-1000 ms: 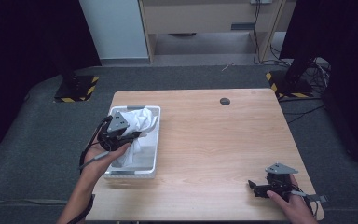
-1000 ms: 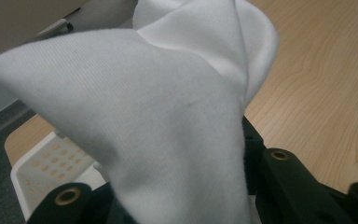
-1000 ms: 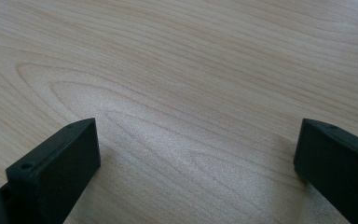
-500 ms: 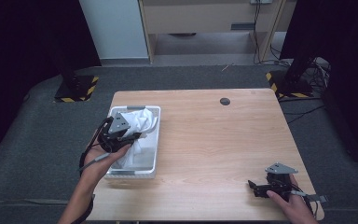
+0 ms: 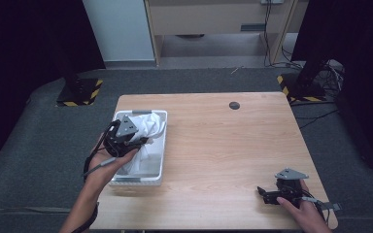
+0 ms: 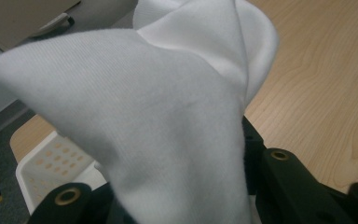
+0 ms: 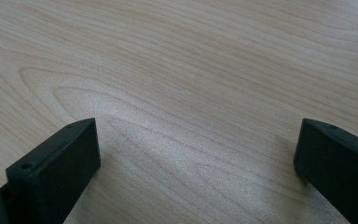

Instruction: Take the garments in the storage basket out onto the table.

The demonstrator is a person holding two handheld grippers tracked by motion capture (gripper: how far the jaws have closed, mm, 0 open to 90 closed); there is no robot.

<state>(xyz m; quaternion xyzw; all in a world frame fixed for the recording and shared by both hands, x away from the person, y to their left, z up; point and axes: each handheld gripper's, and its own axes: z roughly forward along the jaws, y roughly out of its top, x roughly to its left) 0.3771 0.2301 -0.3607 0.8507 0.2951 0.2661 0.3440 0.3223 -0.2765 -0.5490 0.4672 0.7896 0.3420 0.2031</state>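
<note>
So the left tool (image 5: 143, 141) is pinching a white cloth (image 5: 148, 127) above the white basket (image 5: 161, 162). Right tool (image 7: 196, 163) sits spread wide, low over the bare table (image 5: 223, 145).

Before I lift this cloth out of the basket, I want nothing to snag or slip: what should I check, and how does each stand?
1. Left claw shut on the white cloth: ok.
2. Whole cloth gathered, none trailing in the white basket: not ok, more lies inside.
3. Cloth free of the basket's holes: cannot tell.
4. Right claw open with nothing between its jaws, resting on the wooden table: ok.
5. Bare table beside the basket for laying it down: ok.
</note>
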